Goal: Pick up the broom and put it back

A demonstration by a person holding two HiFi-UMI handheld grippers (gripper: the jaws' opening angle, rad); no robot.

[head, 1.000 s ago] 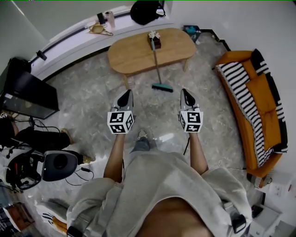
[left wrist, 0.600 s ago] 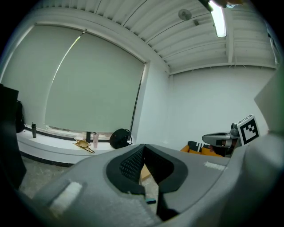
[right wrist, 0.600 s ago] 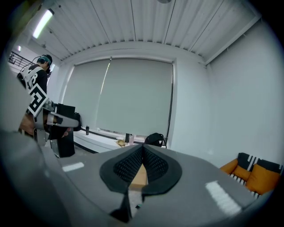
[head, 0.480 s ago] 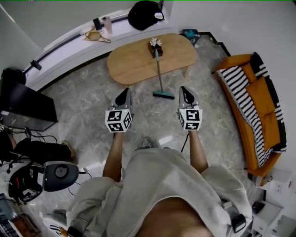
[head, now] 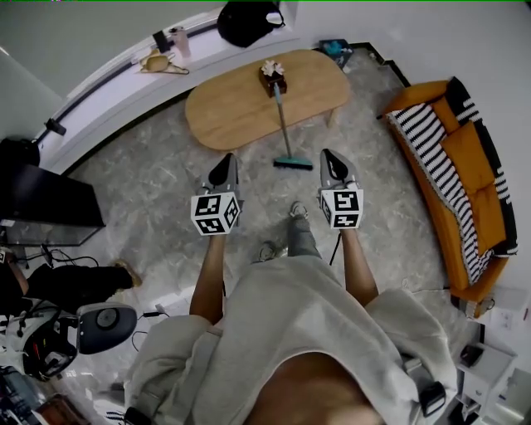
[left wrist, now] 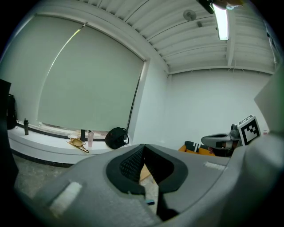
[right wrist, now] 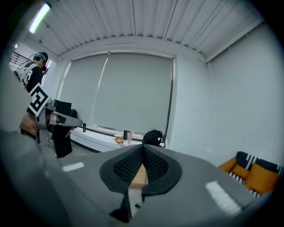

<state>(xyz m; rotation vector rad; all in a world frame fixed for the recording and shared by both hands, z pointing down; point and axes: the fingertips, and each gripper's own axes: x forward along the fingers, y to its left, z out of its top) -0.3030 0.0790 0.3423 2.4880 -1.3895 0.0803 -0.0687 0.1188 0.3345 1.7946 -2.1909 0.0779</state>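
Observation:
The broom leans with its thin handle against the oval wooden table; its teal head rests on the marble floor. My left gripper is held out left of the broom head, and my right gripper is to the head's right. Both are short of it and apart from it. Each gripper is shut with nothing in it. In the left gripper view the left gripper has its pads meeting at the tip, and the right gripper looks the same in its own view. A speck of teal shows below the pads.
A small dark box with flowers stands on the table by the handle's top. An orange sofa with a striped throw lines the right side. A black bag sits on the white ledge. A black cabinet and gear stand at left.
Both grippers and the person have moved forward toward the table, so the broom head now lies almost level with the gripper tips. Both grippers stay shut.

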